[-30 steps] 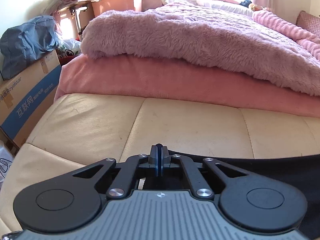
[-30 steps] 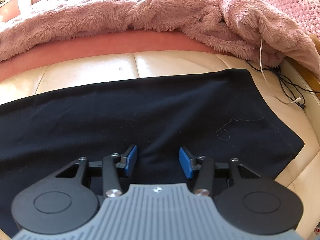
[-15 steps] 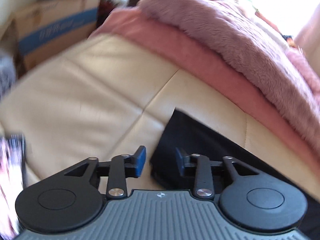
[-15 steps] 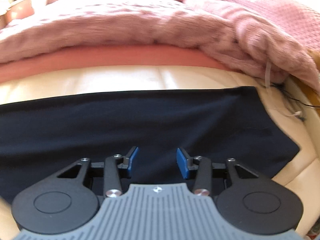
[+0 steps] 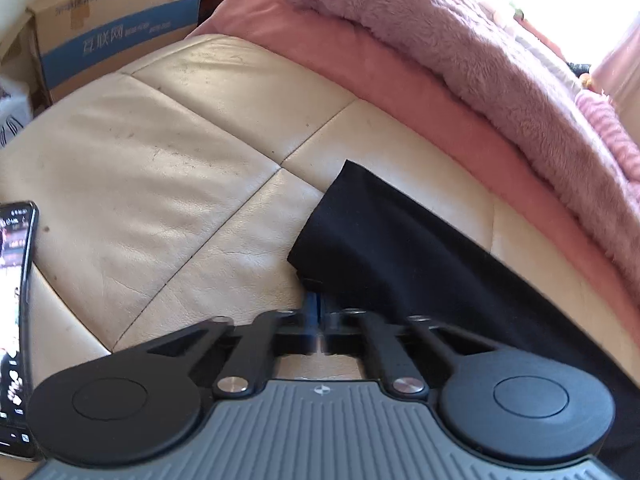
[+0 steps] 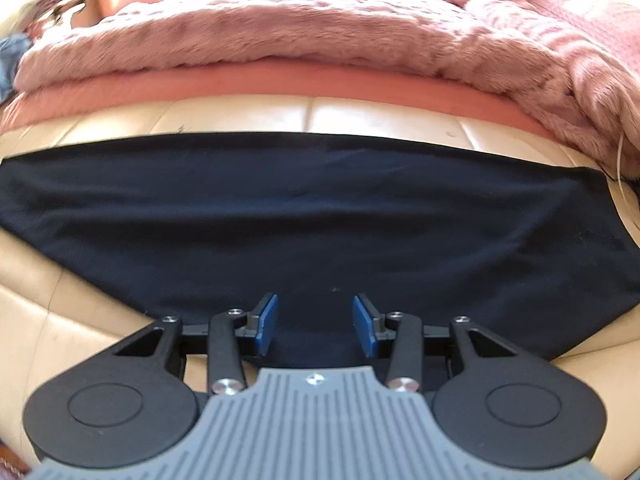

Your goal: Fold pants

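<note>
Pinching shut at the near corner of the pants [image 5: 400,248], your left gripper [image 5: 318,308] has just snapped closed from a half-open gap; its 2 blue pads meet right under the dark hem, and the cloth edge looks caught there, though the fold of fabric hides the exact bite. Your right gripper [image 6: 315,324] stands about half open, its blue pads [image 6: 266,322] apart with nothing pressed between them, poised over the near edge of the pants [image 6: 320,216], whose black cloth shows in the gap.

Outward from the tongs, the pants lie spread flat as 1 long dark band across the cream leather seat [image 5: 160,152], parallel to the pink fuzzy blanket [image 6: 320,28] heaped behind. A phone [image 5: 16,320] lies at the far left of the seat, and a cardboard box [image 5: 116,28] stands beyond the seat's end.

You seem to be at the grasping step, ahead of the lengthwise or end-over-end fold. Next, you likely need the right tongs to settle on the hem and close, so both ends rise together; lift evenly, or the slack middle will drag and wrinkle.
</note>
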Demonstrator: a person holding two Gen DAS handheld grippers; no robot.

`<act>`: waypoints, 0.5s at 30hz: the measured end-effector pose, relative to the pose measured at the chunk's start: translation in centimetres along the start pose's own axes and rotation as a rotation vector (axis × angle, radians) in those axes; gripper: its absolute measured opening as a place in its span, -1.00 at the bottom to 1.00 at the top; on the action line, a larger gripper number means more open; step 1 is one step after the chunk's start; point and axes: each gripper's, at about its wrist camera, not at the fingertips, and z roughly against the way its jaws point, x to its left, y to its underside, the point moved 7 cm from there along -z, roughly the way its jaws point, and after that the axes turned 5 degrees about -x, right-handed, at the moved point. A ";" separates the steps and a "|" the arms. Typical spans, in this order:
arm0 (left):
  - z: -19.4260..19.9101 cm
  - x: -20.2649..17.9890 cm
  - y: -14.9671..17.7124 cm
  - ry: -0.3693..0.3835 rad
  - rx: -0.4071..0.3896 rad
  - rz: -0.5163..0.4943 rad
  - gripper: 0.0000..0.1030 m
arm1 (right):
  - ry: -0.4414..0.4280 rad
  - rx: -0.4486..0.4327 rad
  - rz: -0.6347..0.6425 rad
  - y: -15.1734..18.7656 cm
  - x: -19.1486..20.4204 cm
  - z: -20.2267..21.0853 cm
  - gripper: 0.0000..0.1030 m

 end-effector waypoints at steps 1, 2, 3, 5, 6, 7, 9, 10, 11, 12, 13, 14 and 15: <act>0.1 0.0 0.0 -0.002 -0.005 -0.002 -1.00 | -0.003 0.002 0.005 0.2 0.2 0.3 -0.24; 0.2 0.0 0.0 0.001 -0.012 -0.005 -1.00 | -0.003 0.005 0.015 0.5 0.1 0.9 -0.23; 0.3 0.0 -0.1 0.002 -0.019 -0.011 -1.00 | 0.003 0.010 0.033 0.8 0.1 1.4 -0.18; 0.4 0.1 -0.1 0.009 -0.023 -0.009 -1.00 | 0.019 0.026 0.085 1.7 -0.2 2.4 -0.14; 0.4 0.2 0.0 0.012 -0.025 -0.005 -1.00 | 0.029 0.040 0.117 2.3 -0.3 2.9 -0.14; 0.4 0.2 0.0 0.015 -0.027 -0.001 -1.00 | 0.043 0.056 0.153 2.9 -0.3 3.2 -0.14; 0.4 0.3 0.0 0.016 -0.025 0.003 -1.00 | 0.071 0.060 0.221 3.6 -0.1 3.3 -0.17; 0.4 0.3 -0.1 0.015 -0.025 0.004 -1.00 | 0.091 0.059 0.255 3.7 0.0 3.3 -0.18; 0.5 0.3 -0.2 0.014 -0.027 0.002 -1.00 | 0.119 0.061 0.286 3.7 0.0 3.3 -0.18; 0.7 0.3 -0.3 0.013 -0.031 -0.002 -1.00 | 0.147 0.067 0.309 3.7 -0.1 3.1 -0.18; 0.8 0.2 -0.5 0.009 -0.037 -0.010 -1.00 | 0.176 0.082 0.331 3.9 -0.4 2.9 -0.20; 0.9 0.1 -0.6 0.007 -0.042 -0.021 -1.00 | 0.198 0.094 0.352 4.0 -0.7 2.7 -0.30; 1.0 -0.1 -0.7 0.007 -0.046 -0.034 -1.00 | 0.210 0.098 0.369 3.9 -1.1 2.5 -0.45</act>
